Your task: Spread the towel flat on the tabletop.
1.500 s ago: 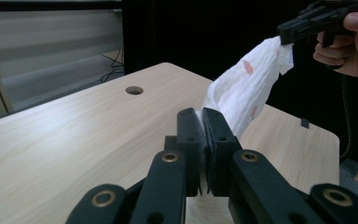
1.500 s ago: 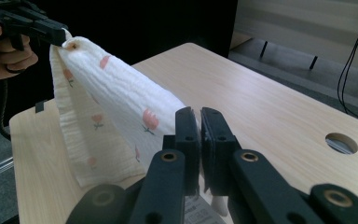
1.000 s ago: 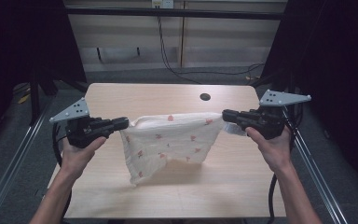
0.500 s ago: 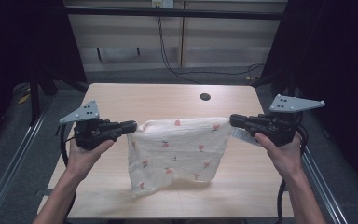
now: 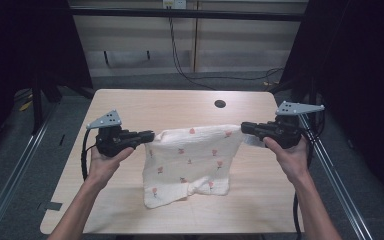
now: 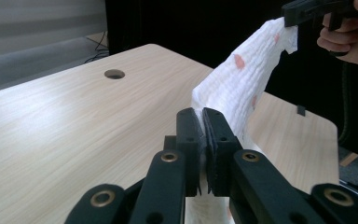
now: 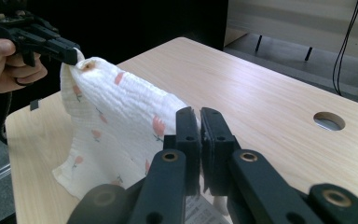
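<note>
A white cloth with small red flower prints (image 5: 192, 157) hangs stretched between my two grippers above the wooden table (image 5: 145, 102). My left gripper (image 5: 150, 135) is shut on the cloth's left top corner. My right gripper (image 5: 243, 128) is shut on the right top corner. The cloth's lower edge rests crumpled on the table near the front. In the left gripper view the cloth (image 6: 242, 84) runs from my shut jaws up to the other gripper (image 6: 307, 11). From the right gripper view, the cloth (image 7: 121, 116) sags toward the far gripper (image 7: 37, 37).
A round cable hole (image 5: 220, 104) lies in the table at the back right. Metal rails (image 5: 15, 170) flank both sides of the table. Dark curtains and a low cabinet with cables (image 5: 180, 45) stand behind.
Both grippers have moved toward the person and lower with the cloth held taut. The cloth's bottom edge now lies nearer the front of the table.
</note>
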Tool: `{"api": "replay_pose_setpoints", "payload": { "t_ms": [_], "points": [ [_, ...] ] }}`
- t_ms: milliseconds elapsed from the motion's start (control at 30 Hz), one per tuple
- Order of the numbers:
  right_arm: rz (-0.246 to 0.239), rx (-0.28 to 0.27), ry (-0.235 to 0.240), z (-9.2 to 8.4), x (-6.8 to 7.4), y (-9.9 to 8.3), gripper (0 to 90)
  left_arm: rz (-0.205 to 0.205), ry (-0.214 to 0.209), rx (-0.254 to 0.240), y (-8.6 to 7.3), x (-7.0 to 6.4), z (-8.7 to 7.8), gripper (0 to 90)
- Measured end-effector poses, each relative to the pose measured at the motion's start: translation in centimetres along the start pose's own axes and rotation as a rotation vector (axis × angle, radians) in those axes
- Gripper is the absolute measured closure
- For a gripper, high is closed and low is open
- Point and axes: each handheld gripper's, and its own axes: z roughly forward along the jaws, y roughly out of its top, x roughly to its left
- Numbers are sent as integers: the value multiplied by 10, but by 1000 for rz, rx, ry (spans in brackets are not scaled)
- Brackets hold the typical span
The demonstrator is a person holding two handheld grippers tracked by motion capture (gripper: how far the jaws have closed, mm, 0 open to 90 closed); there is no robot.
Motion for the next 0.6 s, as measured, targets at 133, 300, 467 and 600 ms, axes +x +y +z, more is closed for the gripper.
{"api": "replay_pose_setpoints", "payload": {
  "t_ms": [133, 300, 467, 600],
  "points": [
    [13, 15, -1, 12, -8, -6, 865, -5, 0, -1, -7, 11, 5, 859],
    [38, 40, -4, 28, -17, -8, 864, -32, 3, 27, -17, 24, 21, 857],
    [30, 74, -27, 38, -20, -13, 864, -53, -2, 13, -21, 32, 26, 850],
    [50, 74, -34, 39, -24, -21, 864, -52, 3, 22, -24, 33, 28, 852]
  ]
}}
